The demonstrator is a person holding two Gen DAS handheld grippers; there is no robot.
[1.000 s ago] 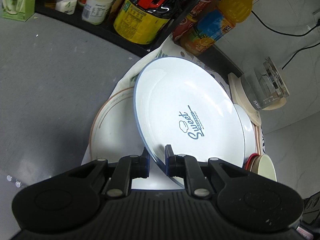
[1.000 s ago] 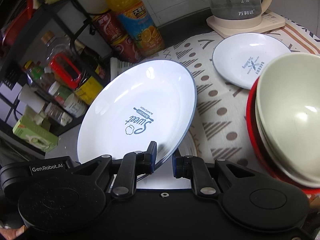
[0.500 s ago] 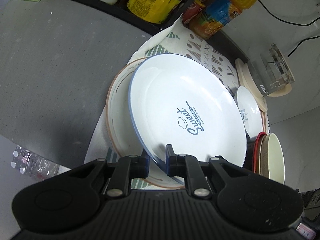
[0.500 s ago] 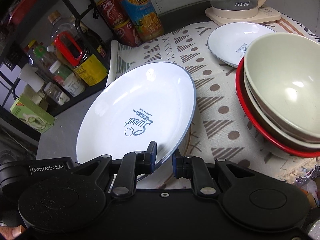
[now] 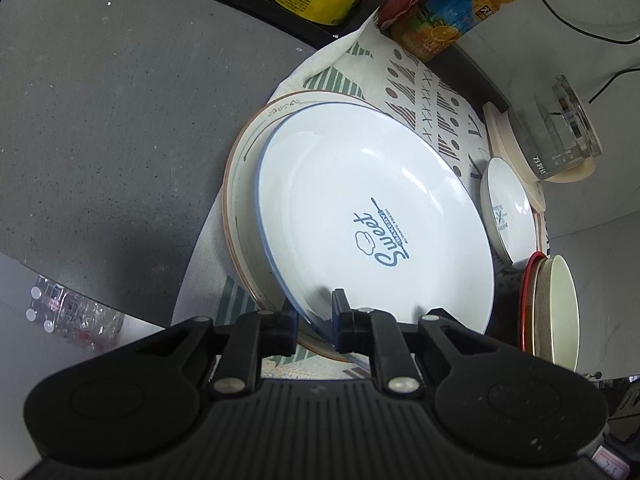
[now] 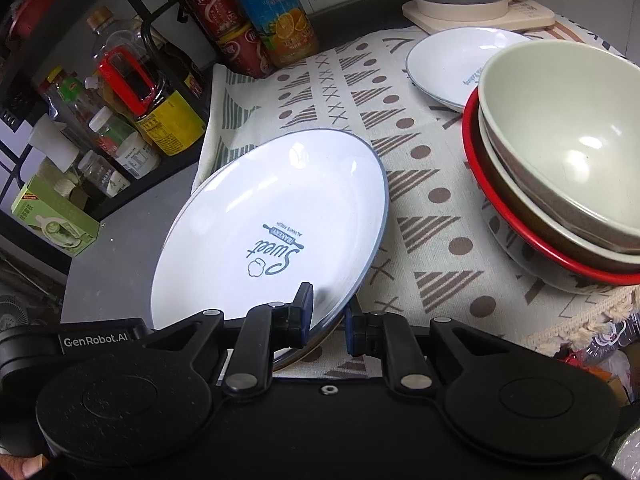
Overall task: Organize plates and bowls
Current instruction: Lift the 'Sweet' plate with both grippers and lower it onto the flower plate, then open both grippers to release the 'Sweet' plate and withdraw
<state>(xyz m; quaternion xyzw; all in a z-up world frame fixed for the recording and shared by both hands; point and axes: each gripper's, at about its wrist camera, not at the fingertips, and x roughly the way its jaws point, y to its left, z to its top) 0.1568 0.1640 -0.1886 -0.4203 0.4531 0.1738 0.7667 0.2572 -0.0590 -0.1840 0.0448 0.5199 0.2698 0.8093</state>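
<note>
Blue-rimmed plate tilted, rim between both downward-angled tools' pads

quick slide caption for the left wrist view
Left tool pinches the rim of the blue-rimmed "Sweet" plate above a brown-rimmed plate.

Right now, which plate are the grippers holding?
The big blue-rimmed "Sweet" plate, pinched by both grippers. The brown-rimmed plate lies beneath it; the small plate sits near the kettle.

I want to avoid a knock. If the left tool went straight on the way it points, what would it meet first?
Probably the brown-rimmed plate just under the blue-rimmed plate that the left tool grips; depth is unclear.
</note>
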